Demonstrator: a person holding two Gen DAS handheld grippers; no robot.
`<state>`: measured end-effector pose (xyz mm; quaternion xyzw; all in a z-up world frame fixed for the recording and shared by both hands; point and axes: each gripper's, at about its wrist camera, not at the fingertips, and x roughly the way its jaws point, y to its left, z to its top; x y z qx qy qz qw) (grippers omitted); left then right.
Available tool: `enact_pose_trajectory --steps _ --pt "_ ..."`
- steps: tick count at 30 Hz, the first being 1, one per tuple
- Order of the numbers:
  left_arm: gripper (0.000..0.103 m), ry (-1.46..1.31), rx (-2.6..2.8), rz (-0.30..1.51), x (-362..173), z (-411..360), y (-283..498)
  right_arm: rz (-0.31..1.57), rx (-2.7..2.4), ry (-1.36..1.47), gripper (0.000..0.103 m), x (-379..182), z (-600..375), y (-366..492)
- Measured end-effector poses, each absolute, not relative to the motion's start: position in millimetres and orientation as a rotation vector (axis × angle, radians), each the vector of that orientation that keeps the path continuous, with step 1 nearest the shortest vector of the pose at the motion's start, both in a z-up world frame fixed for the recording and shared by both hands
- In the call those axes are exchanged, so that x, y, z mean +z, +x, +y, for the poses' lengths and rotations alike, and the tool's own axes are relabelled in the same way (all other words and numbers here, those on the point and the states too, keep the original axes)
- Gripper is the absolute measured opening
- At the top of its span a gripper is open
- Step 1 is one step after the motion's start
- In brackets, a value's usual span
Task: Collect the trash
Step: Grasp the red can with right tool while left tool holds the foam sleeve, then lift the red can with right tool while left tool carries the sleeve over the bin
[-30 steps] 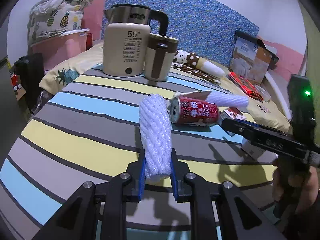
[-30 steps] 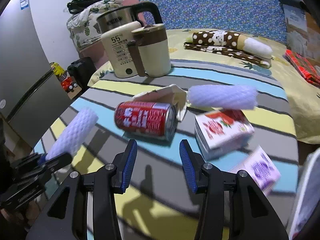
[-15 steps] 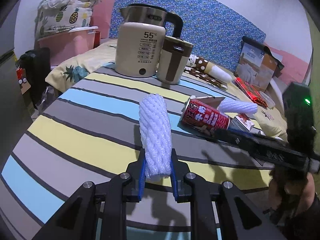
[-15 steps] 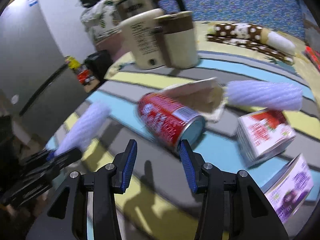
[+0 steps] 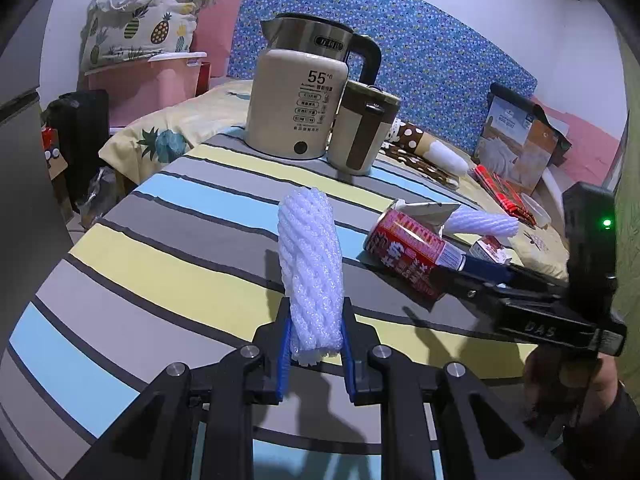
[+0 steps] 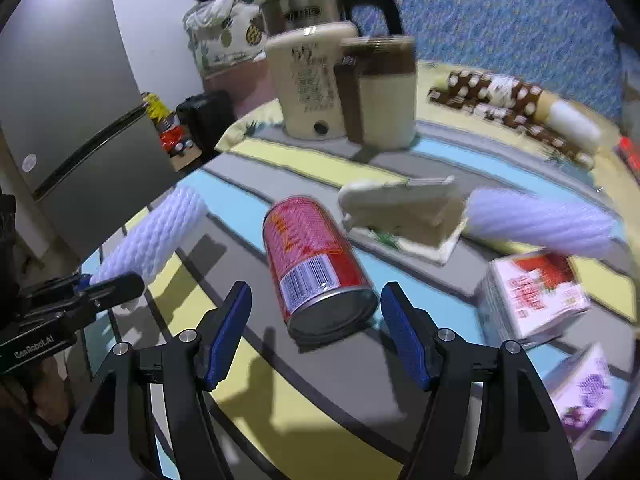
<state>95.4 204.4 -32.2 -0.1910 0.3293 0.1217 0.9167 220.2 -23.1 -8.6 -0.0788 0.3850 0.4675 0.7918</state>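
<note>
Left gripper (image 5: 314, 354) was clamped on the lower end of a white foam net sleeve (image 5: 311, 268), holding it raised above the striped tablecloth (image 5: 160, 264). Right gripper (image 6: 316, 334) had just been opening; its blue pads (image 6: 228, 332) stood wide on either side of a red can (image 6: 316, 268) lying on its side, base toward the camera, pads not touching it. Behind the can: a crumpled paper carton (image 6: 404, 216) and a second foam sleeve (image 6: 540, 220). A red-and-white box (image 6: 536, 292) lay right of the can. A kettle (image 5: 298, 108) and a mug (image 5: 362, 128) stood at the far edge.
</note>
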Motion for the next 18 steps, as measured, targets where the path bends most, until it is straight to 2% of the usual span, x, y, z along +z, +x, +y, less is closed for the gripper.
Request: enact_pose_trajectory --steps 13,15,18 --pt "0.021 -0.395 0.234 0.702 -41 202 105 0.881 1.014 -0.160 0.068 -15 -7 235" --pt "0.021 -0.394 0.232 0.704 -41 202 106 0.891 1.024 -0.159 0.059 -16 -7 232" --pt "0.021 -0.394 0.233 0.707 -42 202 106 0.899 1.031 -0.154 0.058 -16 -9 229"
